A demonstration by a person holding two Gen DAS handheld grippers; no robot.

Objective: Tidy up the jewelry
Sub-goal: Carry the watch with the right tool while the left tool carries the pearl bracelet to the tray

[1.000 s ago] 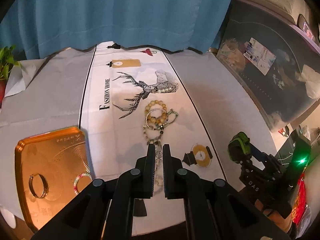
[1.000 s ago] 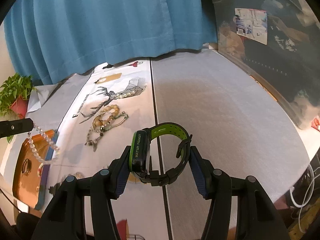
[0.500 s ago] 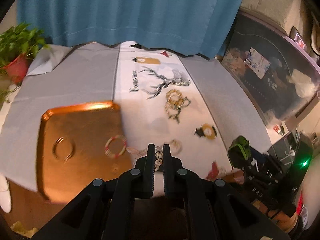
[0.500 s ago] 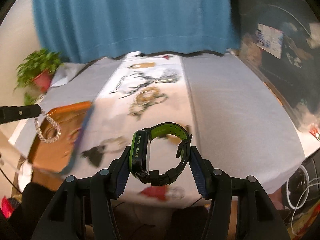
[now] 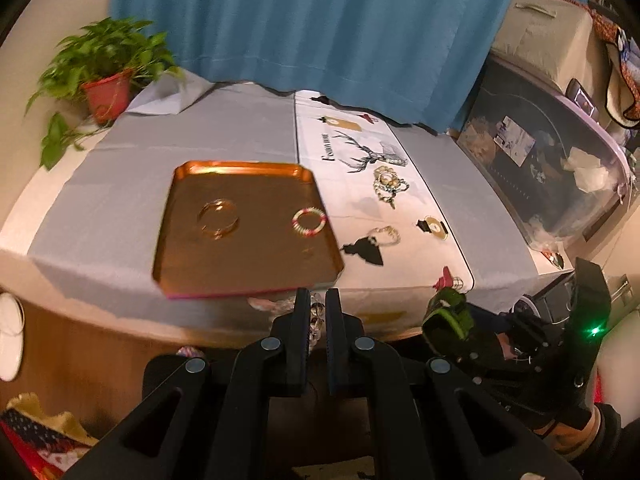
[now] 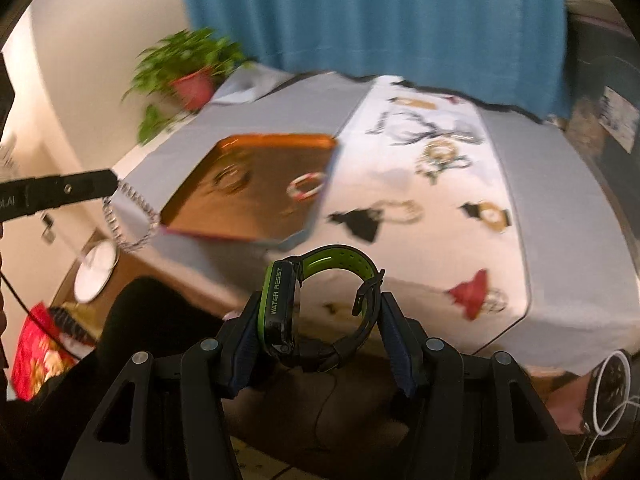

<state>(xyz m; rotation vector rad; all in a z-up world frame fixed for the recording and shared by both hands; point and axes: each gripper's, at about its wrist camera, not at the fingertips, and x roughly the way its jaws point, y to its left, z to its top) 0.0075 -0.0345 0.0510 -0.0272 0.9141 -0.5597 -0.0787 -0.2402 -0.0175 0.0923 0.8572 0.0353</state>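
"WATER RESIST" runs in green letters up the side of the watch (image 6: 280, 308), which is pinched between the right gripper (image 6: 320, 316) fingers, its case against the left-hand finger. Ahead of the left gripper (image 5: 317, 300) fingertips and off to the right, the runner (image 5: 362, 196) carries black lettering beside the deer print; it looks like "FASHION HOME", though only the first word reads with any confidence. On the left gripper's body at the far left edge of the right wrist view, a few pale characters show, too cut off to read.
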